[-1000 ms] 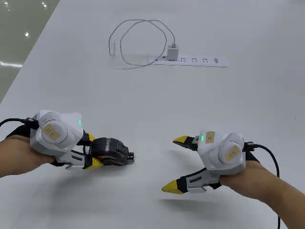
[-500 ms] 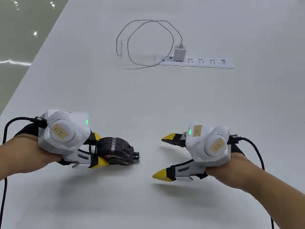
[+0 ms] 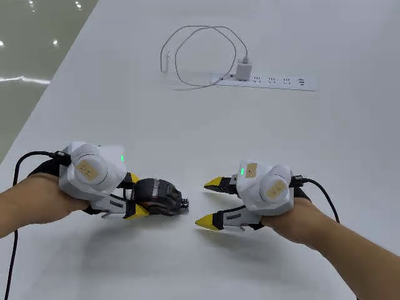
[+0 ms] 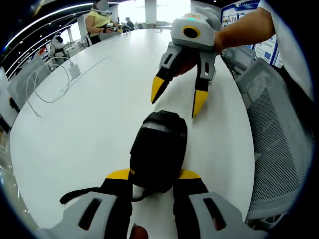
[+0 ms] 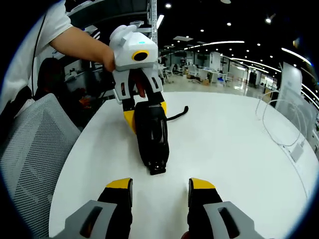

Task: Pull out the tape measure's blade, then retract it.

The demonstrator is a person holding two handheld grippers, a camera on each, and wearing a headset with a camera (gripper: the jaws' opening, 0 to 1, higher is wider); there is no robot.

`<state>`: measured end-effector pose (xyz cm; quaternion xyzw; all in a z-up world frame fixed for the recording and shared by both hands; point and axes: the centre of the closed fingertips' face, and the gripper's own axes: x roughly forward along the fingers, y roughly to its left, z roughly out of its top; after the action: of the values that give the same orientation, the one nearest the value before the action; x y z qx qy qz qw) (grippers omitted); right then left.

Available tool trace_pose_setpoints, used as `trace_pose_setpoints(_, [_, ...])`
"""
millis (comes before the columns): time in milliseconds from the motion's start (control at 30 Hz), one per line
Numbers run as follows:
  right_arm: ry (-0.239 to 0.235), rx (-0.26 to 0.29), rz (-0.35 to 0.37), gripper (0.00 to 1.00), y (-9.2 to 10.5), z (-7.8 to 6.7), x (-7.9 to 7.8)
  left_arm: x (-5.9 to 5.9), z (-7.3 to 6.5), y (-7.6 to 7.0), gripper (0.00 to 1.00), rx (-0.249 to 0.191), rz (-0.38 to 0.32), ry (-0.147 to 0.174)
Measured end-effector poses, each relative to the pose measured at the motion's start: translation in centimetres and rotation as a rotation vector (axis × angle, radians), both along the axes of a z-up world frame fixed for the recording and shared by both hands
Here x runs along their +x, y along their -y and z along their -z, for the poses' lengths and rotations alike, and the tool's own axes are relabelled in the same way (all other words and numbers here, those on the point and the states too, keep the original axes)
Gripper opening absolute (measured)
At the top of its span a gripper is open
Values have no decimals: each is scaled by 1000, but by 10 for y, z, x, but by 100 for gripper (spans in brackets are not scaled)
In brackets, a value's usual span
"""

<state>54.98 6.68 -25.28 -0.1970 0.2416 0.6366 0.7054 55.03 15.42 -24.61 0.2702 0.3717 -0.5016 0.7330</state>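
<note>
The right gripper now sits nearer the tape measure than before, jaws apart. The left gripper is clamped on the tape measure.

Matt plastic tape measure, smooth table, woven mesh chair back, glossy floor

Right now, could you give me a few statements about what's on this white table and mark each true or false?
1. The left gripper is shut on the black tape measure. True.
2. The right gripper grips it too. False: it is open, apart from the tape measure.
3. The tape measure hangs in the air. False: it rests on the white table.
4. A white charger is plugged into the white power strip. True.
</note>
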Motion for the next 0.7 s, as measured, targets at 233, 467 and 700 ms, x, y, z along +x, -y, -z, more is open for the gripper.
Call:
trace_pose_setpoints(233, [8,4,-24,34,-7,2,-1,0,1,0,26,-2,0,-2])
trace_pose_setpoints(467, [16,5,-40,30,-14,6,0,0,0,0,26,-2,-1,-2])
trace_pose_setpoints(700, [22,15,-55,23,-19,8,0,1,1,-1,26,-4,-1,-2])
